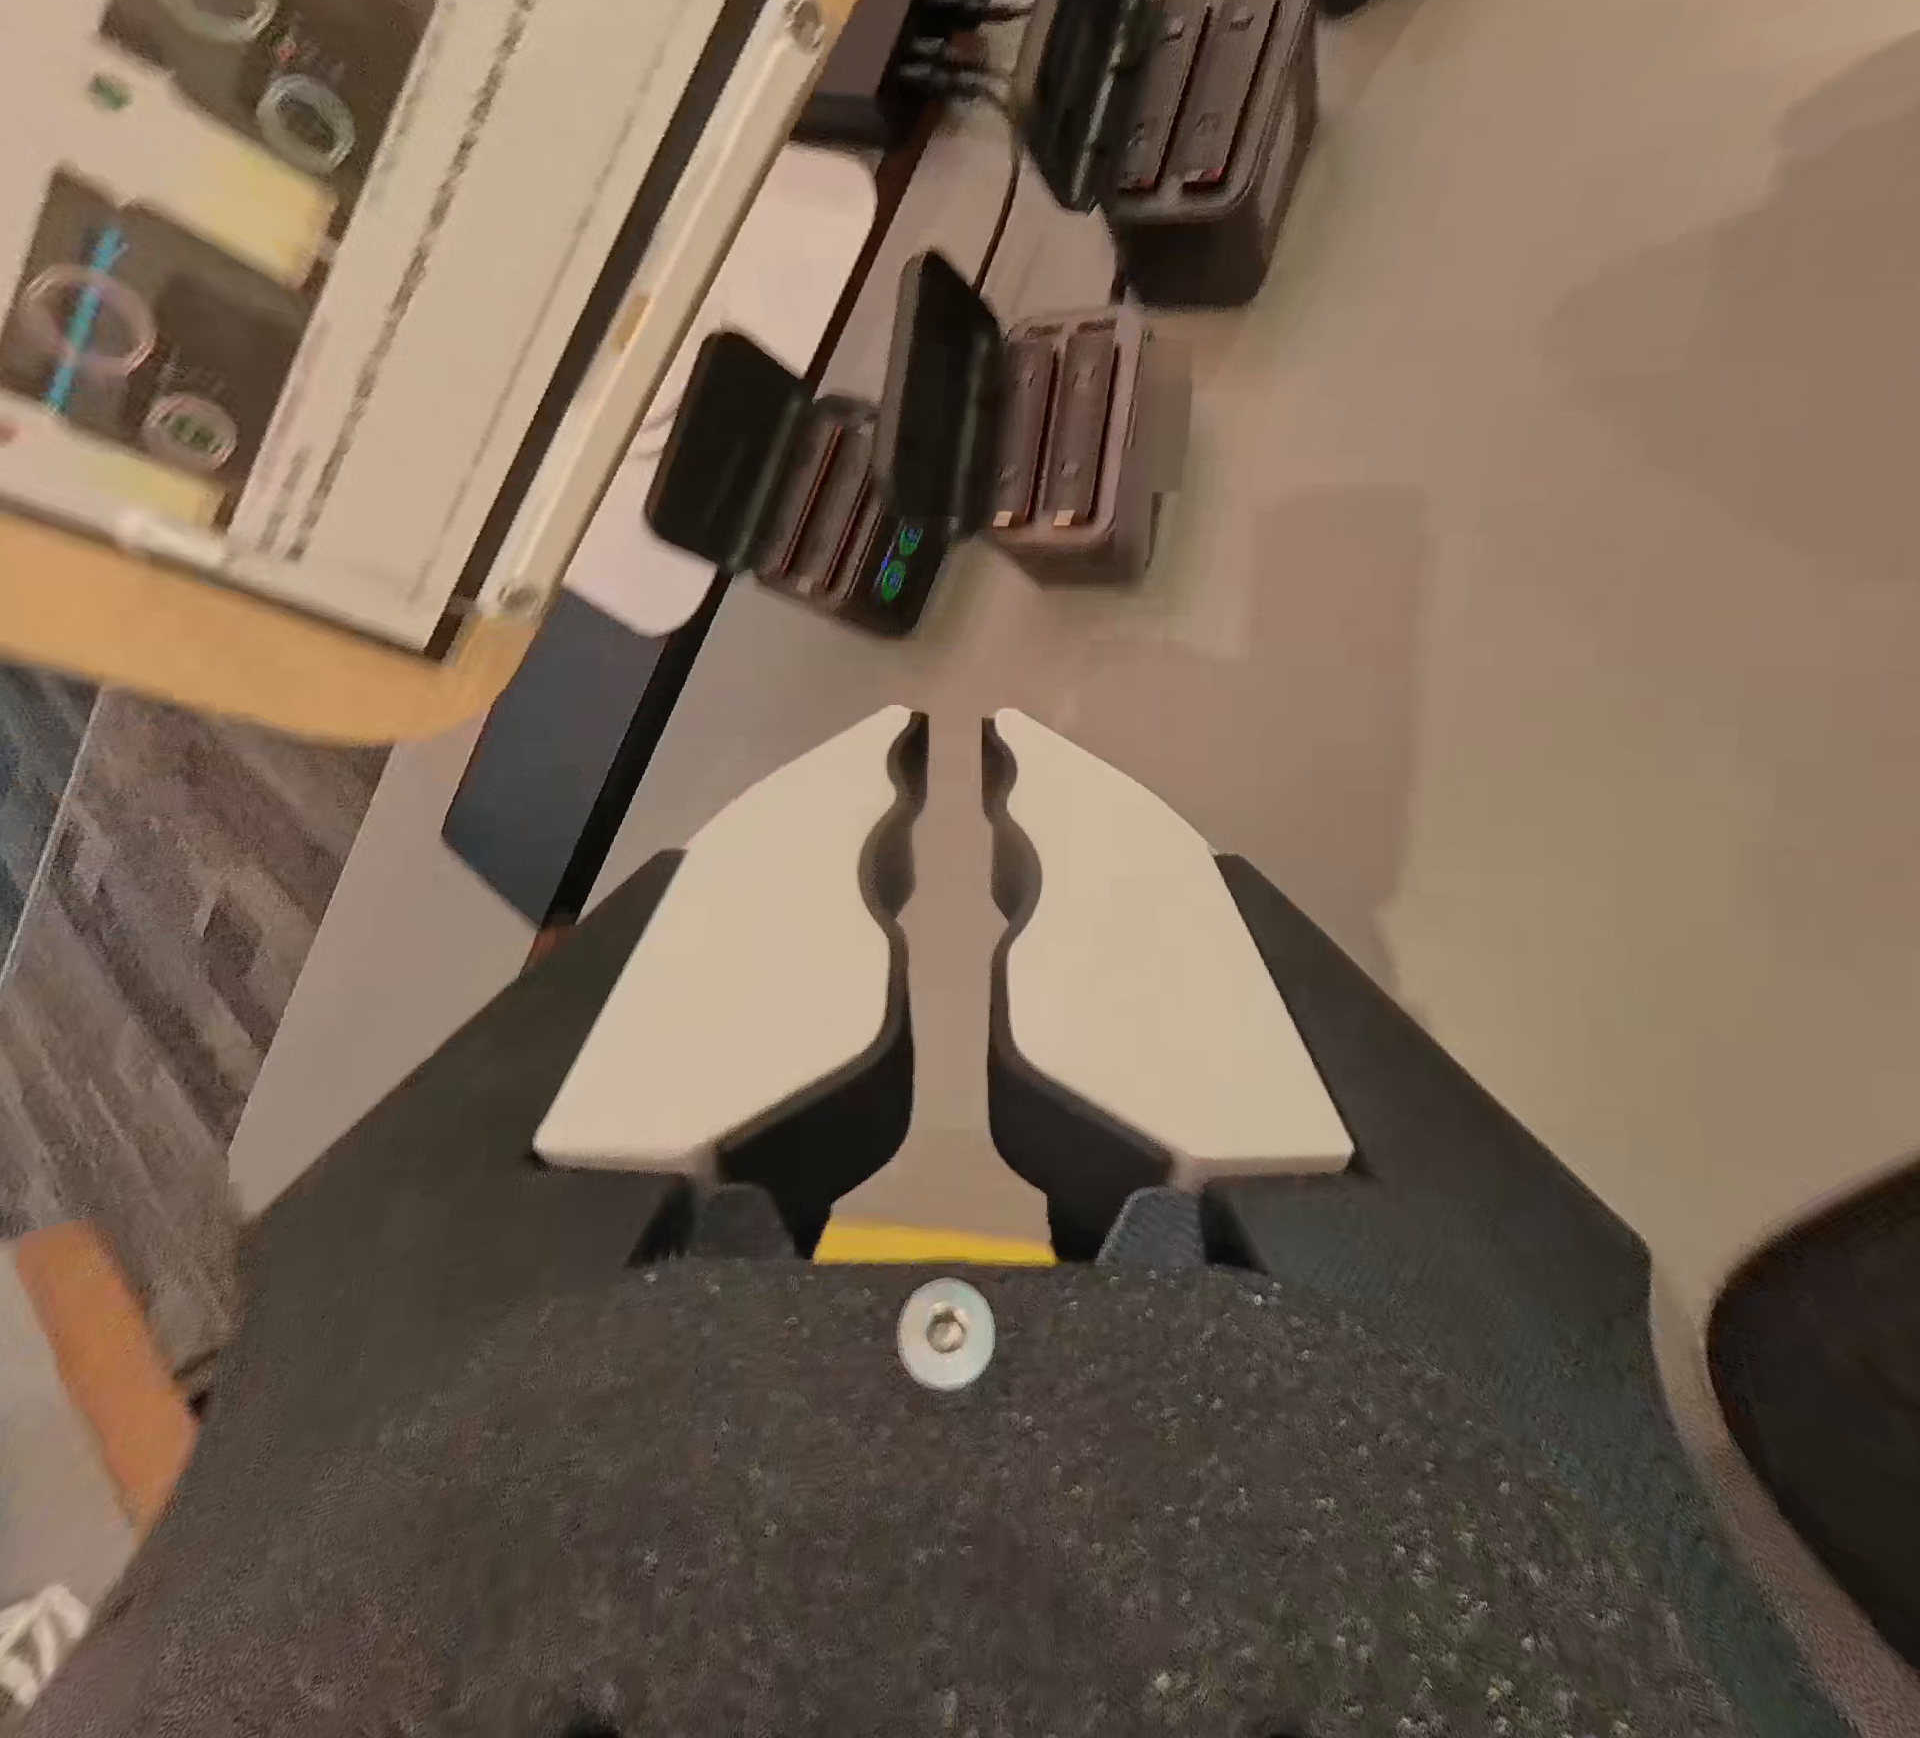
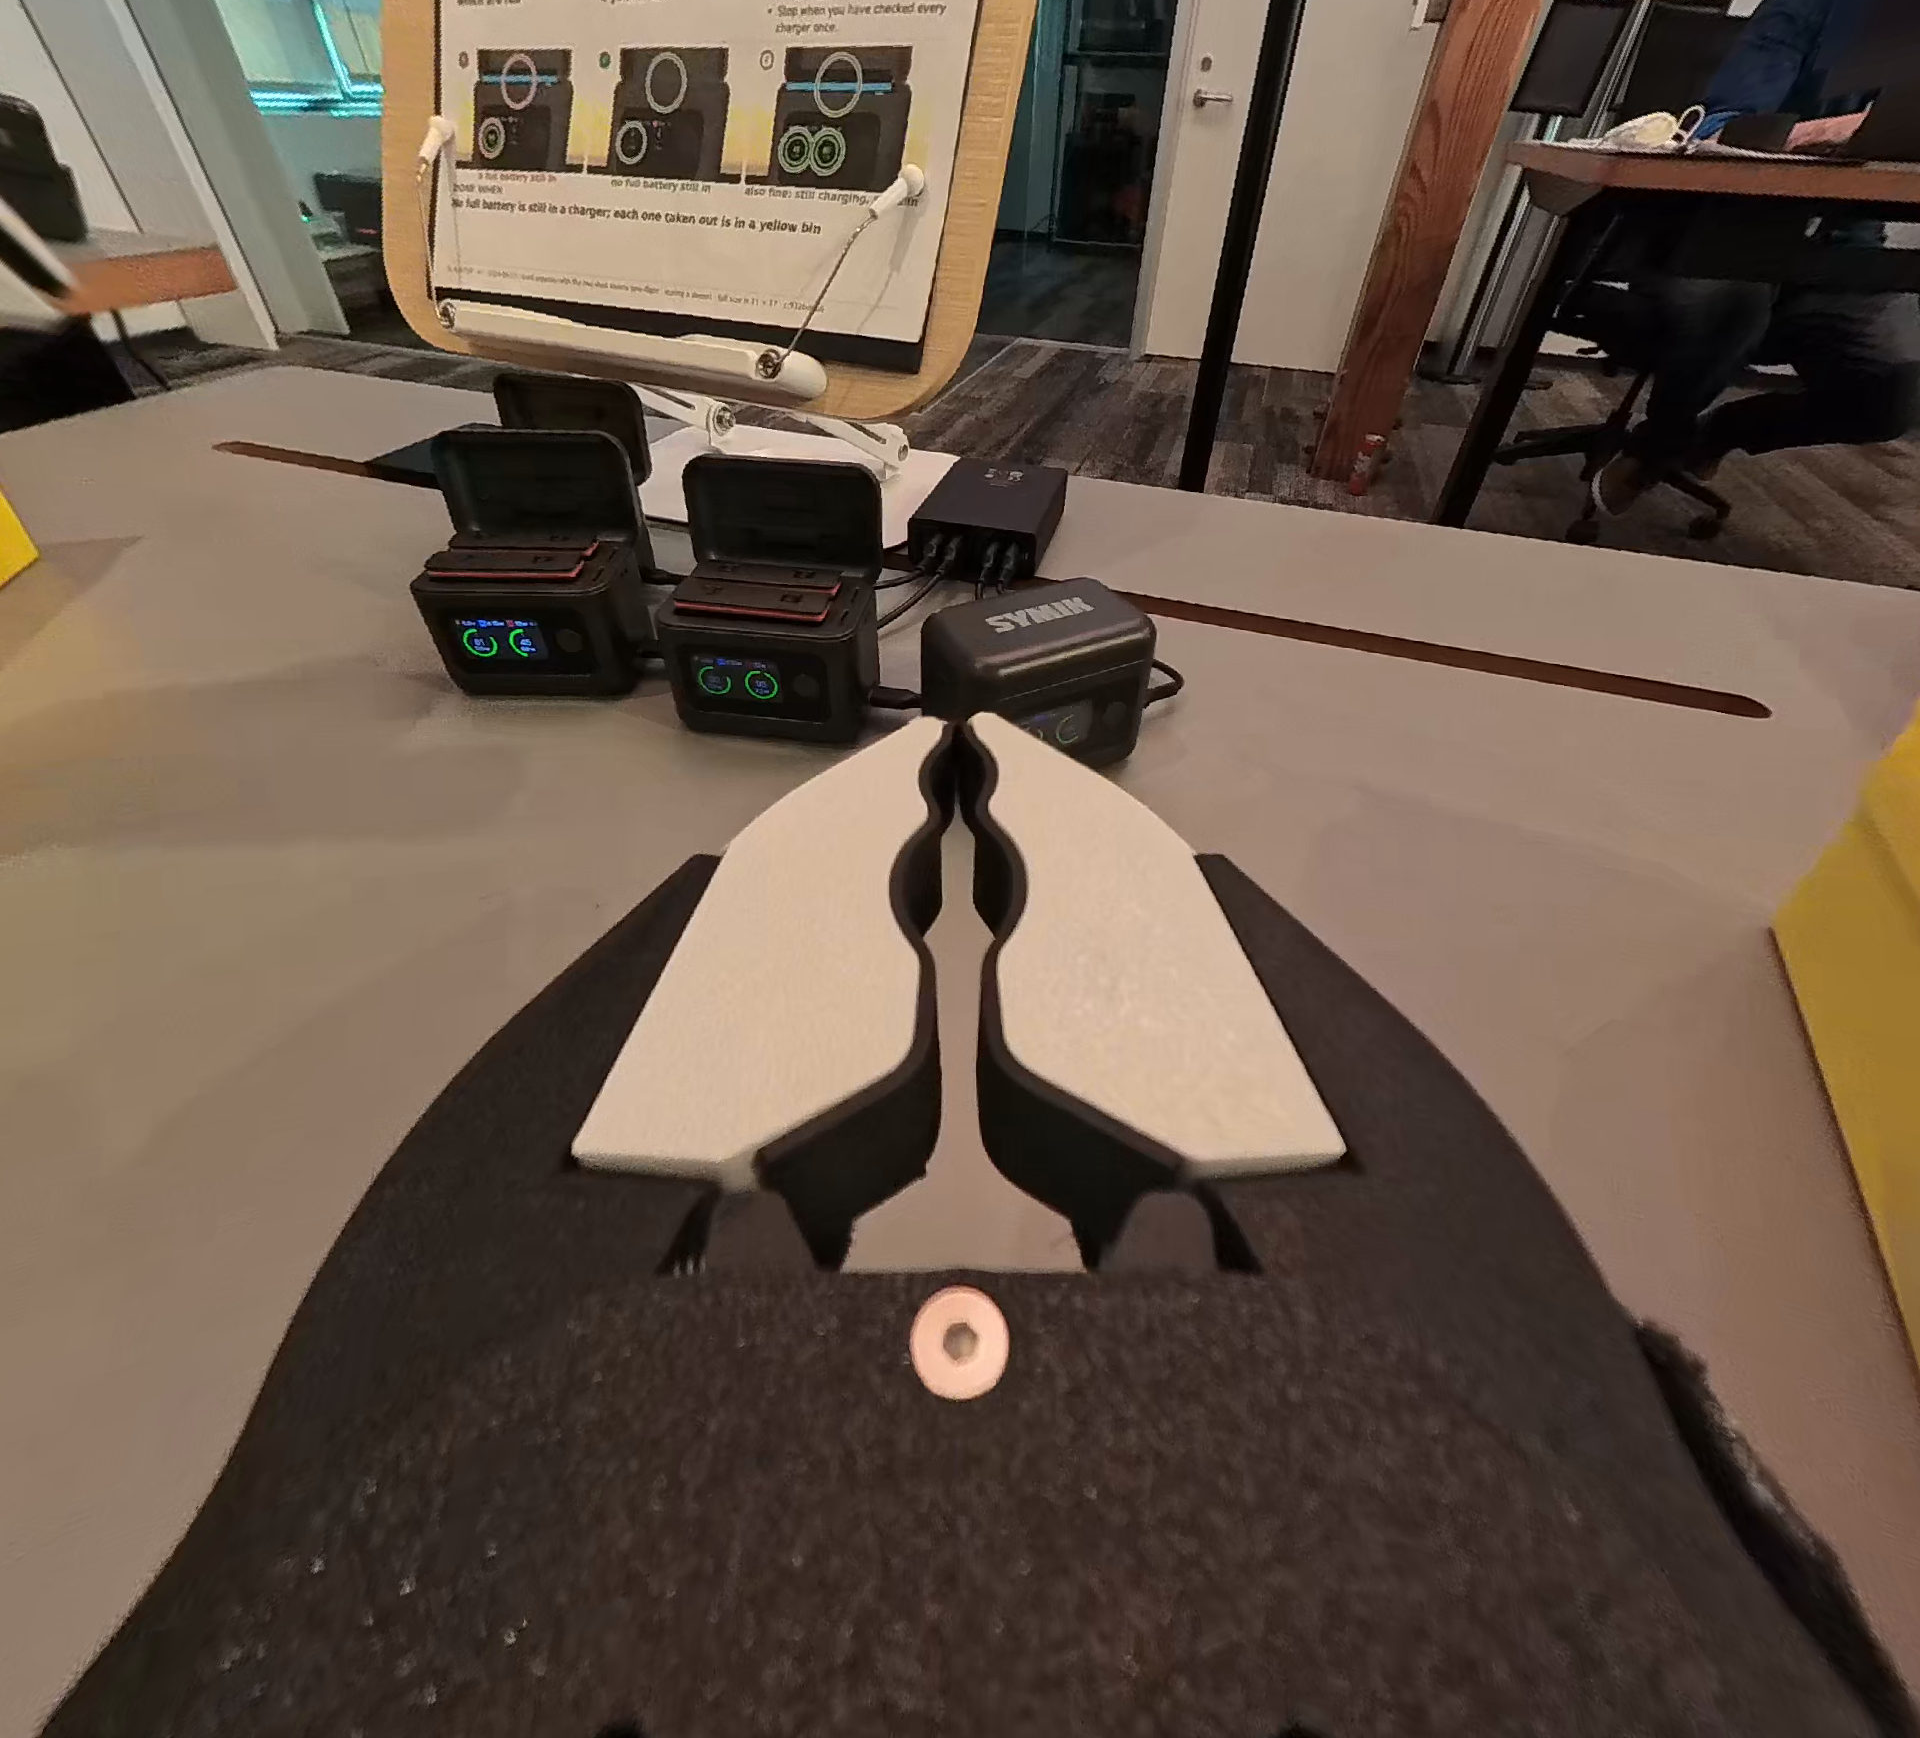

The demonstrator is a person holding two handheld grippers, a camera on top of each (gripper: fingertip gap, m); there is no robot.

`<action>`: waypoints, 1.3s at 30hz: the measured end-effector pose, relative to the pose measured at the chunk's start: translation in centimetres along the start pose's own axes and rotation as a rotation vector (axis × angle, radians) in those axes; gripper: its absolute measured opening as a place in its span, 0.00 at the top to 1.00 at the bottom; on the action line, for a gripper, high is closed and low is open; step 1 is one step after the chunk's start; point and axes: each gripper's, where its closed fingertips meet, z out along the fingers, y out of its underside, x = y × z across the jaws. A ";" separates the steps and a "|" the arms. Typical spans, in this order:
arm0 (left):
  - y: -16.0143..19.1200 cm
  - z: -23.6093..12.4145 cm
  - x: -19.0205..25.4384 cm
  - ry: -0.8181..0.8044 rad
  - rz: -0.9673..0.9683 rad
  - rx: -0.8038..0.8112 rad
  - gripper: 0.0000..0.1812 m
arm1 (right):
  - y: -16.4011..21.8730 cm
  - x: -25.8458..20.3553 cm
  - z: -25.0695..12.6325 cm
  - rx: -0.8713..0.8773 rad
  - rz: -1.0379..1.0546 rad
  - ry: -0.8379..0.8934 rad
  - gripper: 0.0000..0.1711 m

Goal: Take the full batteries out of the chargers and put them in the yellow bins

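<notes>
Right gripper (image 2: 957,730) has fingers nearly closed, empty, above the grey table (image 2: 312,857); left gripper (image 1: 953,720) has a narrow gap, empty. Batteries (image 2: 753,599) sit in open-lidded chargers (image 2: 769,660) ahead; yellow bin (image 2: 1860,992) at right edge.

A printed instruction sheet (image 2: 707,78) stands on a wooden easel (image 2: 410,161) at the grey table's (image 2: 312,909) far edge, a black power hub (image 2: 987,509) just beside its base.
</notes>
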 end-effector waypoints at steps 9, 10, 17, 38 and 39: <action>11.8 -7.9 -1.2 0.049 -0.067 -0.292 0.85 | 0.2 -1.3 0.2 -0.009 -0.029 -0.041 1.00; 13.2 -7.9 -0.7 0.059 -0.056 -0.335 0.84 | 0.3 -1.5 0.2 -0.010 -0.032 -0.046 1.00; 19.5 -5.9 2.5 0.131 0.020 -0.555 0.84 | 0.8 -2.3 0.4 -0.027 -0.057 -0.069 1.00; 22.3 -3.9 2.6 0.019 0.083 -0.668 1.00 | 1.1 -2.6 0.5 -0.038 -0.053 -0.082 1.00; 22.3 -3.9 2.5 0.013 0.071 -0.661 1.00 | 1.1 -2.7 0.5 -0.038 -0.053 -0.084 1.00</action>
